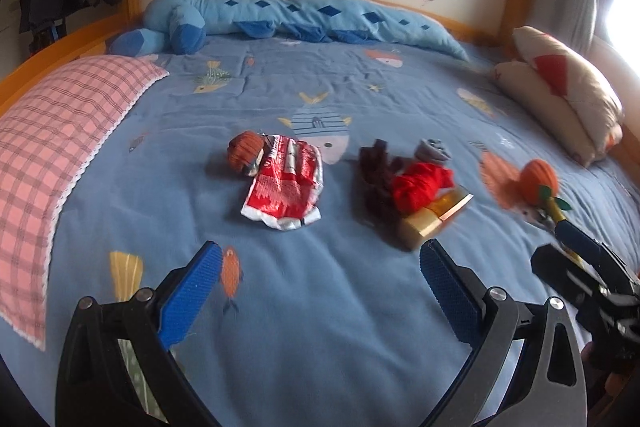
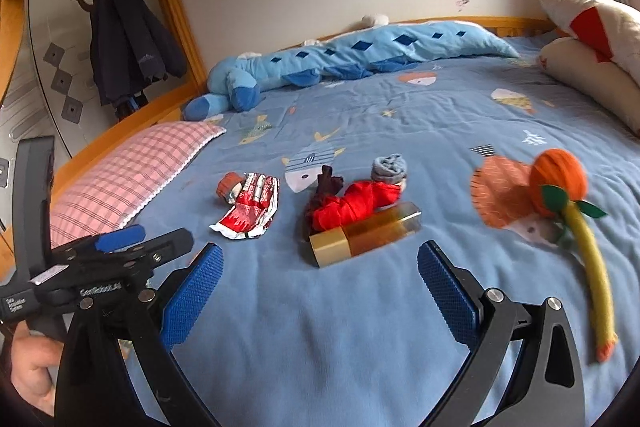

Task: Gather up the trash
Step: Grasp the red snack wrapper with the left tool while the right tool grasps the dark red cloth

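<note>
A crumpled red and white wrapper (image 1: 285, 183) (image 2: 249, 207) lies on the blue bedspread (image 1: 320, 307) (image 2: 328, 327), touching a small orange knitted ball (image 1: 245, 150) (image 2: 228, 184). To its right lie a red cloth (image 1: 420, 185) (image 2: 356, 205), a dark brown cloth (image 1: 374, 171), a grey sock roll (image 2: 389, 167) and an amber bottle with a gold cap (image 1: 434, 217) (image 2: 362, 234). My left gripper (image 1: 320, 291) is open and empty, short of the wrapper. My right gripper (image 2: 319, 295) is open and empty, just short of the bottle.
A knitted orange flower with a long yellow stem (image 2: 580, 227) (image 1: 538, 181) lies at the right. A pink checked pillow (image 1: 52, 147) (image 2: 120, 179) is at the left, a blue plush toy (image 1: 304, 15) (image 2: 352, 55) along the wall, cream cushions (image 1: 560, 95) (image 2: 592, 55) at the right.
</note>
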### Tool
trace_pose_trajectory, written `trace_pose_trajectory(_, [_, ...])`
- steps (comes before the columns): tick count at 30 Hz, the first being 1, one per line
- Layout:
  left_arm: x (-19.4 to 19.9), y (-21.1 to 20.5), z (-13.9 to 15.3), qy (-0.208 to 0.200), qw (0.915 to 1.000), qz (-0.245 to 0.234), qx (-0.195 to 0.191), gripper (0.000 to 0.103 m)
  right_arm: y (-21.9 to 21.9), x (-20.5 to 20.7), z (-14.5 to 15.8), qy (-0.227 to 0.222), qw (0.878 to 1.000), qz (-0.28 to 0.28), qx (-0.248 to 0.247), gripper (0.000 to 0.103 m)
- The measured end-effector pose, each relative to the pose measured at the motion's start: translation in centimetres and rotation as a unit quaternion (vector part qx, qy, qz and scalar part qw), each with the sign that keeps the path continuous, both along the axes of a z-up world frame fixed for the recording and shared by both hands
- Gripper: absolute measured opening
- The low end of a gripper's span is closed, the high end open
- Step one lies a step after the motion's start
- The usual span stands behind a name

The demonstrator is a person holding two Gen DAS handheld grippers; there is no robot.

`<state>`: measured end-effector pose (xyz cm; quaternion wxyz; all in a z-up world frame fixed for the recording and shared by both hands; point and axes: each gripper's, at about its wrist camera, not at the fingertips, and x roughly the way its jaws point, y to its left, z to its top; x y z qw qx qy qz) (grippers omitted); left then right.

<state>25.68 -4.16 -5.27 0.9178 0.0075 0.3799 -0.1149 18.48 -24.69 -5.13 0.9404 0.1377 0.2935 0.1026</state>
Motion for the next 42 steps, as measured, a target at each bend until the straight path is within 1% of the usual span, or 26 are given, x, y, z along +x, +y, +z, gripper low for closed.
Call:
trace_pose_trajectory(4, [3.1,0.0,-1.4,0.007,1.0,0.002,-0.003,0.099,1.1,2.4,-1.1,0.004,1.0,0.013,-0.009,0.094])
trace_pose_trajectory(8, [5.7,-0.3,-3.1,0.023,0.9997,0.004,-0.005,0.099,1.8,4.6,-1.7,0.002,0.999,0.02,-0.026,0.094])
trace_pose_trajectory(12, [8.3,-1.0,-4.6,0.022,0.9997,0.006,0.008,0.099,2.0,6.5,-2.6,0.007,0.999,0.021,-0.036,0.094])
trace_pose_trajectory(14, [10.0,-1.2,-5.6,0.033,0.9994,0.009,0.011,0.098,1.9,7.2,-3.0,0.011,0.999,0.019,-0.036,0.094])
trace_pose_trajectory(17, [12.1,-1.2,-7.0,0.053,0.9985,0.014,0.009,0.096,1.7,7.7,-3.5,0.016,0.999,0.018,-0.035,0.094])
trace_pose_trajectory(22, [13.9,-0.8,-8.3,0.071,0.9972,0.022,-0.008,0.088,1.5,8.6,-4.0,0.022,0.999,0.022,-0.032,0.094])
trace_pose_trajectory(25, [14.4,-0.8,-8.6,0.073,0.9969,0.026,-0.009,0.077,1.5,9.2,-4.0,0.023,0.999,0.023,-0.034,0.094])
trace_pose_trajectory(27, [14.7,-0.6,-8.6,0.074,0.9968,0.024,-0.017,0.062,1.6,9.5,-3.9,0.022,0.999,0.023,-0.032,0.094])
trace_pose_trajectory(28, [14.7,-0.4,-8.4,0.074,0.9967,0.019,-0.027,0.056,1.6,9.8,-3.9,0.024,0.999,0.023,-0.031,0.094])
trace_pose_trajectory(30, [14.7,-0.4,-8.0,0.071,0.9969,0.013,-0.032,0.038,1.7,10.1,-3.7,0.023,0.999,0.026,-0.032,0.094])
trace_pose_trajectory(33, [14.2,0.0,-7.1,0.064,0.9968,0.004,-0.048,0.024,2.0,10.5,-3.5,0.022,0.999,0.032,-0.035,0.094])
trace_pose_trajectory(38, [13.0,1.4,-4.9,0.039,0.9959,-0.001,-0.082,0.022,2.8,12.1,-2.7,0.026,0.998,0.045,-0.044,0.094])
trace_pose_trajectory(42, [12.9,2.3,-3.2,0.022,0.9945,-0.007,-0.102,0.022,3.6,14.8,-2.4,0.047,0.996,0.065,-0.04,0.092])
